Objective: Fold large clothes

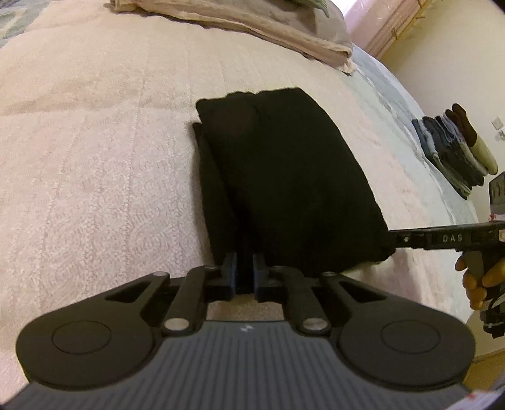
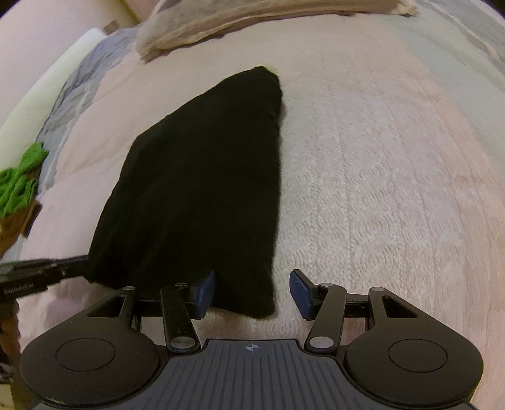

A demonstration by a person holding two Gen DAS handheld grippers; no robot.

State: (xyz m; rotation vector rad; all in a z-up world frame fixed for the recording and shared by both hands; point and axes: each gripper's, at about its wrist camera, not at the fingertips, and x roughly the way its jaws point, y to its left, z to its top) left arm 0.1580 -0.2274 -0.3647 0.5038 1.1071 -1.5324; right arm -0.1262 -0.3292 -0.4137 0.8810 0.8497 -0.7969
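Grippers (image 1: 244, 274) apparently at black garment's (image 1: 284, 176) edge

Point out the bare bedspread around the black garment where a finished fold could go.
Widest free patch: pink bedspread right of the black garment, below the beige blanket. Another lies on the garment's other side. Crowded: the bed edge by the folded stack and by the green cloth.

A pale pink textured bedspread (image 1: 94, 142) covered the bed. A beige folded blanket (image 1: 252, 28) lay near its far end. A stack of folded clothes (image 1: 454, 148), mostly denim blues, sat by the bed's edge. In the right wrist view, a green cloth (image 2: 19, 183) lay at the left edge.
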